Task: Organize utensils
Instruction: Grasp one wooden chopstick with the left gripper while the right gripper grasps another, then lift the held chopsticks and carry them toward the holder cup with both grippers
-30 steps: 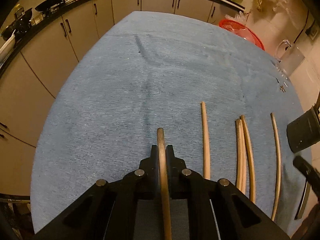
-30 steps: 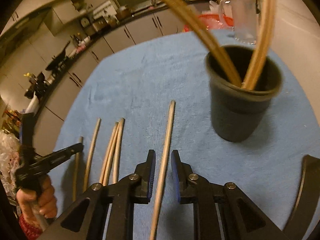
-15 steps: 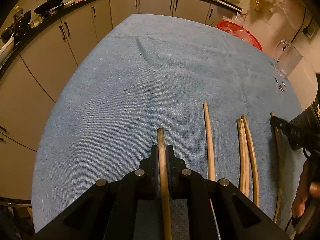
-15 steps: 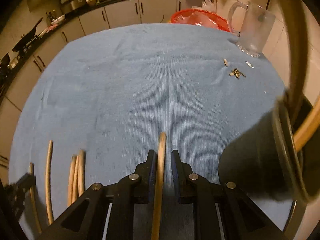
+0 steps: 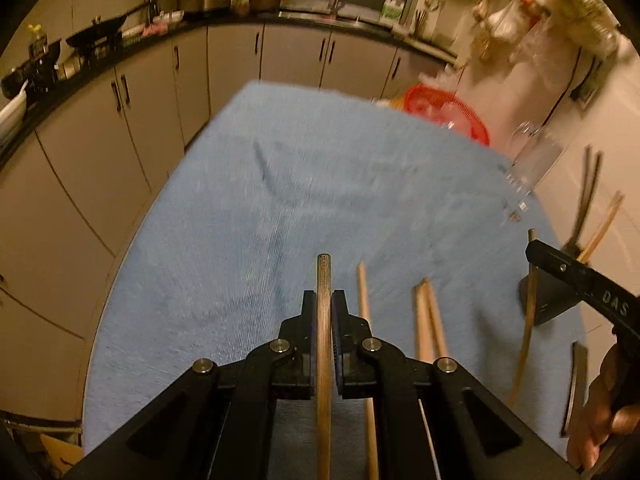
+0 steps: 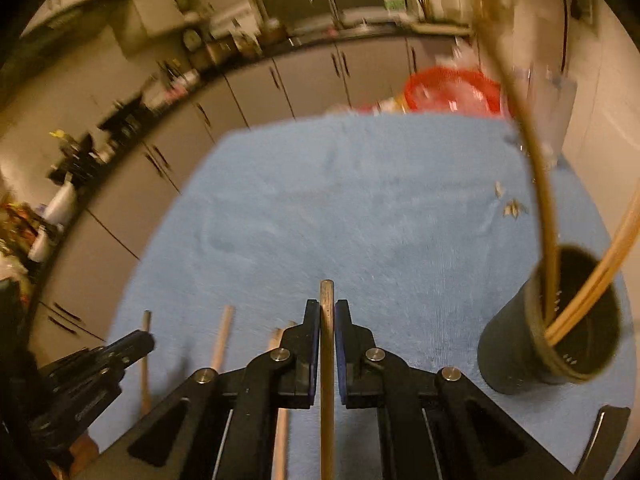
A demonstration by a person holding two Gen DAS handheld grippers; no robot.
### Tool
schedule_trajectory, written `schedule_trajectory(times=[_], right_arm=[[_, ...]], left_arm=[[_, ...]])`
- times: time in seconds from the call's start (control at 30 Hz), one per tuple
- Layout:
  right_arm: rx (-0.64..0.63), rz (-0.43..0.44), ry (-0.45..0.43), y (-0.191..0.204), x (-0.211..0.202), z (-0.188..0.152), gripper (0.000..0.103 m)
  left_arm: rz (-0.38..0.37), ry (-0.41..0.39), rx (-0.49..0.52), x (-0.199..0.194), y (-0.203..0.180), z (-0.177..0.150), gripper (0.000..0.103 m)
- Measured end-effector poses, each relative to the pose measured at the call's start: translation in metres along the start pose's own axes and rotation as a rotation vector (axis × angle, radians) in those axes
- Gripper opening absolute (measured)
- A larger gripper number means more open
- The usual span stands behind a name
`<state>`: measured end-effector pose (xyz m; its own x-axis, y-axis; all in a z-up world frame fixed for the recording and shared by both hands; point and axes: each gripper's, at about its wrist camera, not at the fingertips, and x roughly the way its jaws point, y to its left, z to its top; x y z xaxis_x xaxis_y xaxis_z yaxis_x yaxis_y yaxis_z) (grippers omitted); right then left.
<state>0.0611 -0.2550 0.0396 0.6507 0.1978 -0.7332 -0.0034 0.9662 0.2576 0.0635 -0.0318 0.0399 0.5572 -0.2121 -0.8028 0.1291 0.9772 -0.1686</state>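
Each hand-held gripper clenches one chopstick above the blue cloth.

The left gripper [image 5: 324, 304] grasps a thin brown wooden chopstick [image 5: 323, 340] between its jaws; the right gripper [image 6: 327, 314] clamps a second such chopstick [image 6: 327, 360], its jaws having just closed on it. Other loose wooden chopsticks [image 5: 430, 326] lie near the front edge of the blue cloth-covered table [image 5: 280, 220]. The round black utensil cup [image 6: 560, 328] with long sticks stands by the right edge.

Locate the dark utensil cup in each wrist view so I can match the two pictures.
Left wrist: dark utensil cup at the right edge, mostly hidden behind the right gripper.
Right wrist: cup at lower right, upright, chopsticks inside.
Shared landmark: red basket beyond the blue cloth's far edge.
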Motion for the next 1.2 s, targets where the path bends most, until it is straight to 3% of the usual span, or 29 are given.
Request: schedule_trajectory(times=[0.23, 0.47, 1.2], right_arm=[[-0.047, 0.026, -0.224, 0.015, -0.068, -0.003, 0.008], [-0.059, 0.053, -0.337, 0.024, -0.108, -0.015, 0.008], [-0.034, 0.070, -0.387, 0.011, -0.133, -0.022, 0.008]], left_arm=[[-0.031, -0.111, 0.017, -0.049, -0.013, 0.009, 0.007], [-0.046, -0.181, 0.052, -0.083, -0.030, 0.010, 0.007], [-0.055, -0.241, 0.080, -0.110, -0.042, 0.010, 0.007]])
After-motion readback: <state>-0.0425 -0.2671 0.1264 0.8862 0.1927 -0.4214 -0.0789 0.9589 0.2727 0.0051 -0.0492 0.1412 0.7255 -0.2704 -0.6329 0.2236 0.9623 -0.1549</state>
